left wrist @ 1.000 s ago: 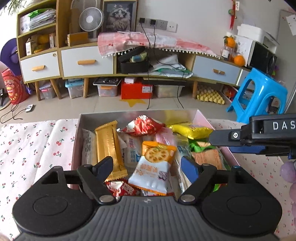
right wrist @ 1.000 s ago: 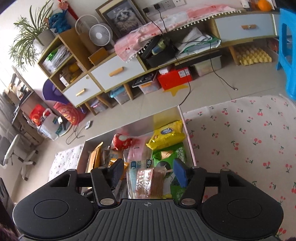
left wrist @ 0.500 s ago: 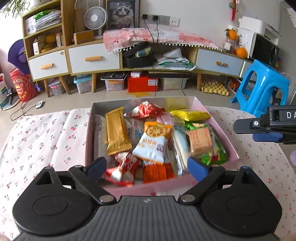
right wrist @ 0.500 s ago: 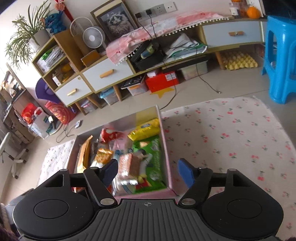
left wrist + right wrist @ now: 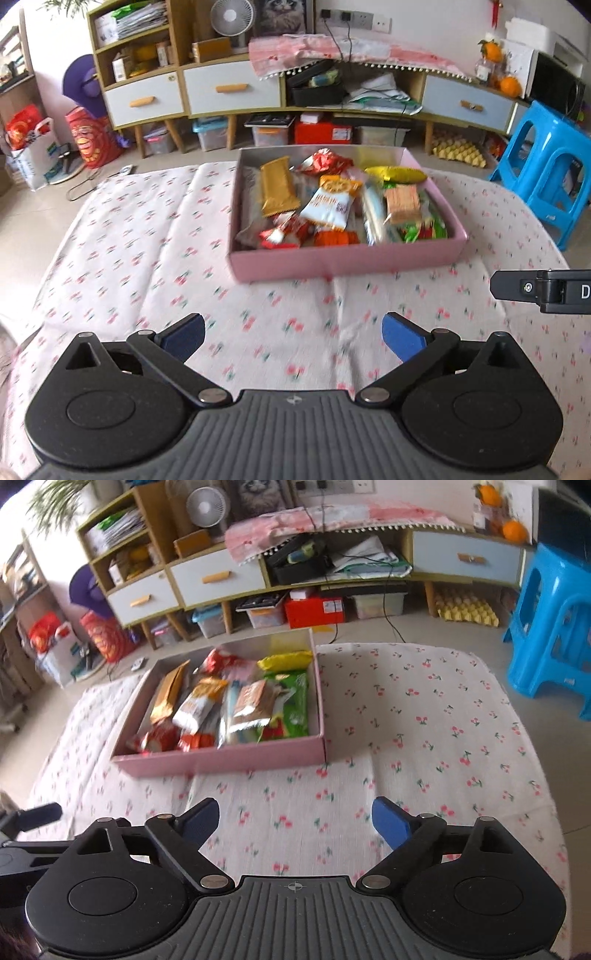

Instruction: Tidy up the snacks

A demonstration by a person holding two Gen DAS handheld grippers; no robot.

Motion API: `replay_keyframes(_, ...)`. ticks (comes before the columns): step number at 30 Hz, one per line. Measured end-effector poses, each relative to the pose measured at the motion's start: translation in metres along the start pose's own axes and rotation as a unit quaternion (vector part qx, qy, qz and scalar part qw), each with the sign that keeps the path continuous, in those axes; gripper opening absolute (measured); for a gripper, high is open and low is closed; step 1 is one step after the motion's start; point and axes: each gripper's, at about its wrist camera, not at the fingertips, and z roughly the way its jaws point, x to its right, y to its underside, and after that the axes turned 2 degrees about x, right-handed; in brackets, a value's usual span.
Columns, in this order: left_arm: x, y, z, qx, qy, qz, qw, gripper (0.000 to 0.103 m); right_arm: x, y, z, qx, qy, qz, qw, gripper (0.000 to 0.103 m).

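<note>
Both grippers have backed off from the pink box [image 5: 343, 264] since a second ago: then they were down over the snacks, now they sit over bare cherry-print tablecloth [image 5: 140, 243] with the box well ahead of the fingertips. Left gripper [image 5: 293, 332]: jaws opening, nearly full spread, nothing between them. Right gripper [image 5: 295, 821]: jaws opening too, also empty. Snacks all lie in the box: gold wafer bar [image 5: 279, 192] at left, white cracker packet [image 5: 330, 205] mid, green pack [image 5: 295, 705] along the right wall, yellow bag [image 5: 284, 659] at the far end. No loose snack on the cloth in either view. My read: last drops are done, the task is at or near its end. Box sits ahead-centre for left, ahead-left for right.
</note>
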Motion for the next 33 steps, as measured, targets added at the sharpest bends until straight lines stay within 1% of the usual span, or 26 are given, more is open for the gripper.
replay_keyframes(5,-0.003,0.012,-0.016,-0.002,-0.005,-0.008,1.0,0.103,-0.011,0.013,-0.019,0.004,0.001,-0.002,1.0,0.096)
replay_keyframes(10,-0.005,0.022,-0.019,-0.007,0.0,-0.014,0.9999,0.103,-0.018,0.028,-0.022,0.01,0.01,-0.02,1.0,0.097)
replay_keyframes(15,-0.007,0.031,-0.02,-0.023,0.002,-0.03,0.9993,0.103,-0.023,0.038,-0.018,-0.002,0.02,-0.031,0.999,0.097)
replay_keyframes(18,-0.011,0.035,-0.019,-0.035,0.0,-0.039,0.9986,0.103,-0.024,0.044,-0.017,-0.009,0.026,-0.041,0.999,0.097)
replay_keyframes(20,-0.013,0.036,-0.02,-0.036,-0.005,-0.041,0.9985,0.103,-0.024,0.047,-0.017,-0.014,0.028,-0.043,0.999,0.097)
replay_keyframes(24,-0.016,0.037,-0.024,-0.034,-0.003,-0.043,0.9985,0.103,-0.025,0.051,-0.022,-0.014,0.02,-0.049,0.999,0.097)
replay_keyframes(33,-0.018,0.039,-0.024,-0.039,-0.004,-0.044,0.9983,0.103,-0.029,0.047,-0.02,0.002,0.037,-0.041,0.998,0.097)
